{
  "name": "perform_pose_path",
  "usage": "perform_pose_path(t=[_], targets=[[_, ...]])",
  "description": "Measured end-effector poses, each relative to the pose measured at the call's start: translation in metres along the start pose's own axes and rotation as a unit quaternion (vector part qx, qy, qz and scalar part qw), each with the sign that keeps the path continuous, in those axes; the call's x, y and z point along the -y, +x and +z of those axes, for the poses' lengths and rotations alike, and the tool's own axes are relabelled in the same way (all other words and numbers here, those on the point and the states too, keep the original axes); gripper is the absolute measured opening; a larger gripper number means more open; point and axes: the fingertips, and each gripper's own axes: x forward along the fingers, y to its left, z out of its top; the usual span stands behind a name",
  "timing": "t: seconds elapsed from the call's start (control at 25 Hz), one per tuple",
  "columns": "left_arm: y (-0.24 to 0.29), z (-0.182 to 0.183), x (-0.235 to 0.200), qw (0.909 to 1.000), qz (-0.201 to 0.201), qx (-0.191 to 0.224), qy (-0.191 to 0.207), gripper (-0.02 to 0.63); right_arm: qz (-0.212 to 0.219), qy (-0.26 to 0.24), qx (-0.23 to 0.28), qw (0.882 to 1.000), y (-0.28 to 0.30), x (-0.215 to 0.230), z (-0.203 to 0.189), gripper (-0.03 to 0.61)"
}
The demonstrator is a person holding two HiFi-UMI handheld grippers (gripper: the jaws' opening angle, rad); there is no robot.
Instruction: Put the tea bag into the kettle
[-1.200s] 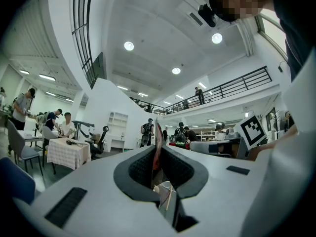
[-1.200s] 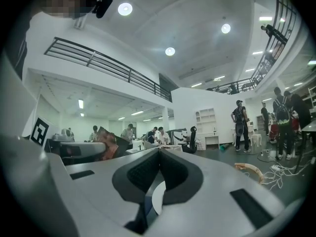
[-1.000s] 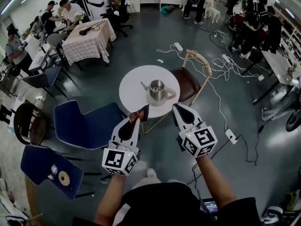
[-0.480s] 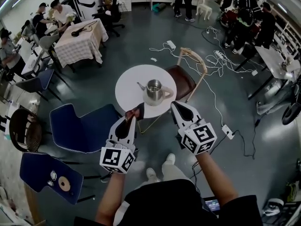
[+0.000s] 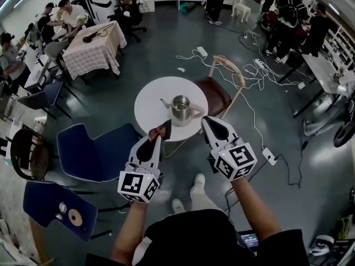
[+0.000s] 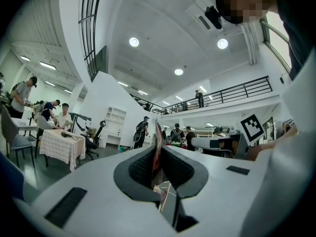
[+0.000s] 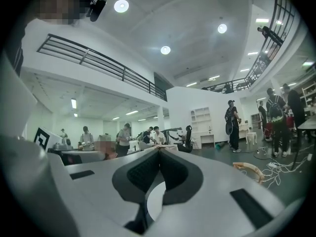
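A steel kettle (image 5: 180,108) with an open top stands upright on the round white table (image 5: 152,105). My left gripper (image 5: 160,134) hangs in the air at the table's near edge, shut on a red-brown tea bag (image 5: 160,131). In the left gripper view the tea bag (image 6: 157,147) stands on edge, clamped between the dark pads, at the left gripper (image 6: 159,152). My right gripper (image 5: 206,122) hovers to the right of it, near the kettle's handle side. In the right gripper view the right gripper (image 7: 159,150) has its jaws together with nothing between them.
A wooden chair (image 5: 228,85) with a brown seat stands right behind the table. Two blue chairs (image 5: 99,149) (image 5: 51,201) are at the left. Cables and power strips (image 5: 260,73) lie on the floor at the right. A cloth-covered table (image 5: 94,50) and people are farther off.
The person's feet have shifted and the head view has moved slightly. Both grippers hold about the same places near the table's edge, the tea bag still gripped.
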Motion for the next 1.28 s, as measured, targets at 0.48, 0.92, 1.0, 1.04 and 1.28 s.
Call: perform_pose_path(t=[0.48, 0.92, 1.0, 1.04, 1.28], targets=[[0.074, -0.003, -0.011, 0.9999, 0.003, -0.01, 0.007, 0.038, 0.005, 0.008, 0.0, 1.0, 0.044, 0.063, 0.009, 0.017], [0.151, -0.011, -0.019, 0.9997, 0.015, -0.018, 0.01, 0.037, 0.014, 0.021, -0.004, 1.0, 0.086, 0.131, 0.004, 0.017], [0.163, -0.014, -0.022, 0.9996, 0.018, -0.02, 0.011, 0.038, 0.017, 0.023, -0.006, 1.0, 0.094, 0.141, 0.002, 0.017], [0.169, -0.015, -0.023, 0.9995, 0.019, -0.021, 0.012, 0.038, 0.018, 0.024, -0.006, 1.0, 0.098, 0.146, 0.002, 0.017], [0.205, -0.017, -0.021, 0.9989, 0.036, -0.026, 0.013, 0.037, 0.034, 0.027, -0.014, 0.999, 0.113, 0.18, 0.005, 0.018]])
